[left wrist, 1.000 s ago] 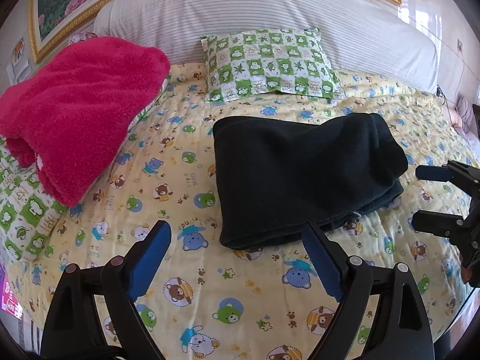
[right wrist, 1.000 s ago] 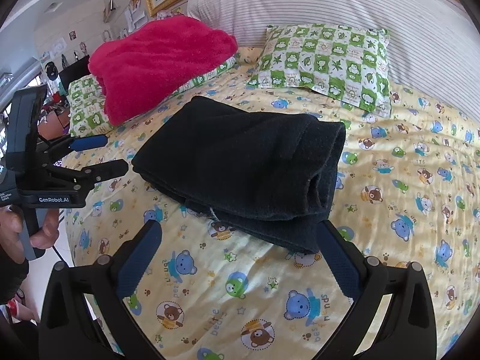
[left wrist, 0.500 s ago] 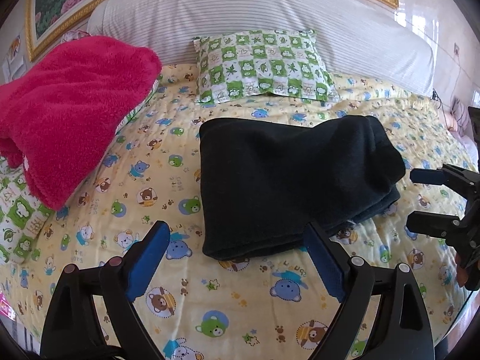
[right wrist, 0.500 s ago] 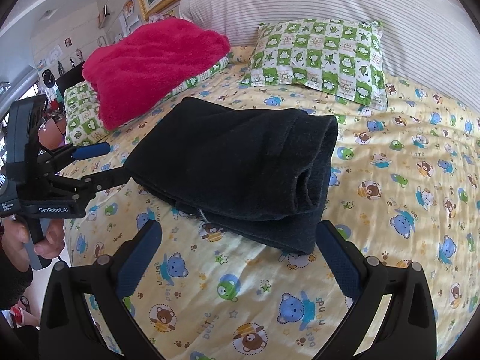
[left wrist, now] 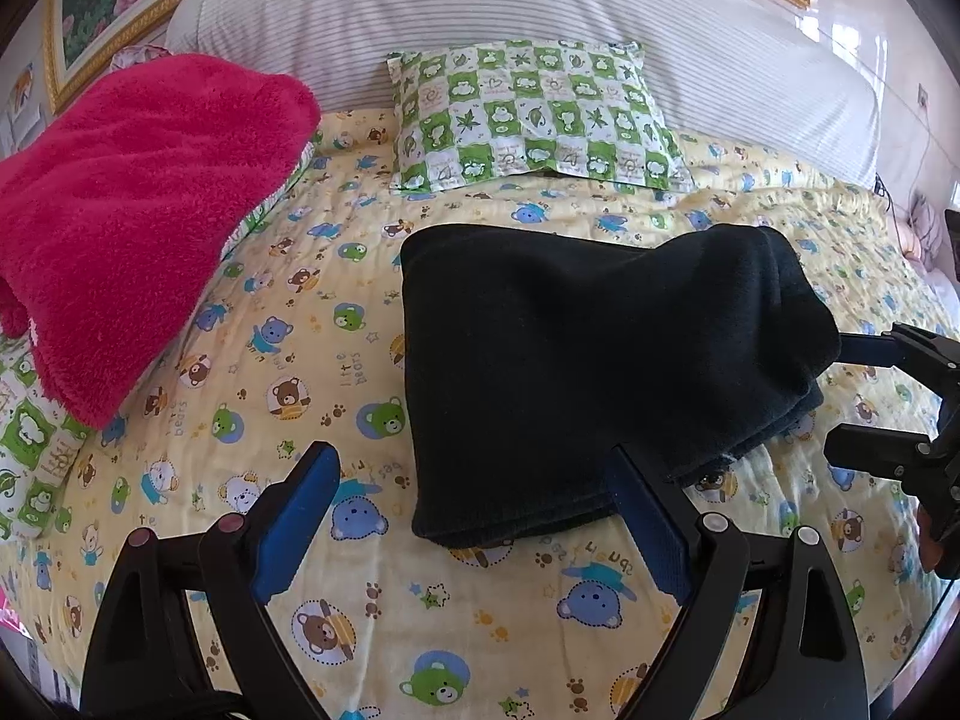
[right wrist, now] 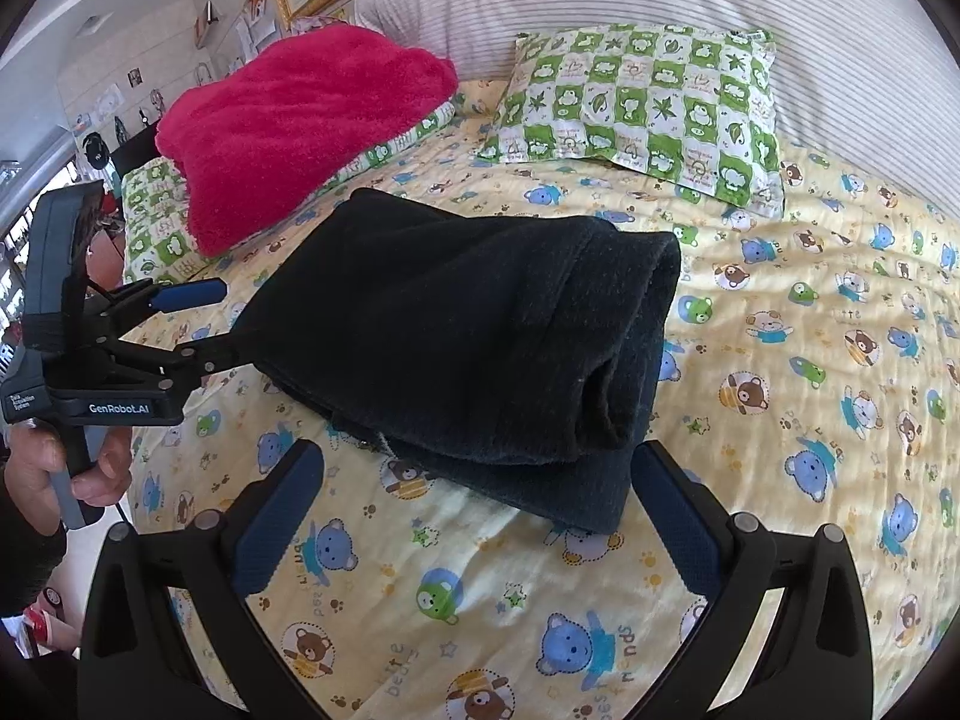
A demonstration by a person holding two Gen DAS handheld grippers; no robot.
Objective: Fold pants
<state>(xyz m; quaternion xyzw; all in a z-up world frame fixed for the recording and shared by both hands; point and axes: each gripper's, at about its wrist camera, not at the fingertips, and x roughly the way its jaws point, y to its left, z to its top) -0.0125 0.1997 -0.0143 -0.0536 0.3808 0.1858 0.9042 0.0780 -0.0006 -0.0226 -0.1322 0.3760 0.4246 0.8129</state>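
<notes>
The black pants [left wrist: 588,360] lie folded in a thick stack on the yellow bear-print bed sheet [left wrist: 288,360]. They also show in the right wrist view [right wrist: 474,348]. My left gripper [left wrist: 474,510] is open and empty, just short of the stack's near left corner. My right gripper [right wrist: 474,510] is open and empty, just in front of the stack's rolled right end. In the right wrist view the left gripper [right wrist: 222,324] sits open at the stack's left edge. In the left wrist view the right gripper [left wrist: 846,399] sits open at its right edge.
A red fleece blanket [left wrist: 138,204] is piled at the left on a green checked cover. A green checked pillow [left wrist: 534,120] lies behind the pants against the striped headboard cushion [left wrist: 540,6]. Bare sheet [right wrist: 828,360] spreads right of the pants.
Both grippers have moved forward toward the pants, which now fill more of each view. Both stay open. The pants have not moved.
</notes>
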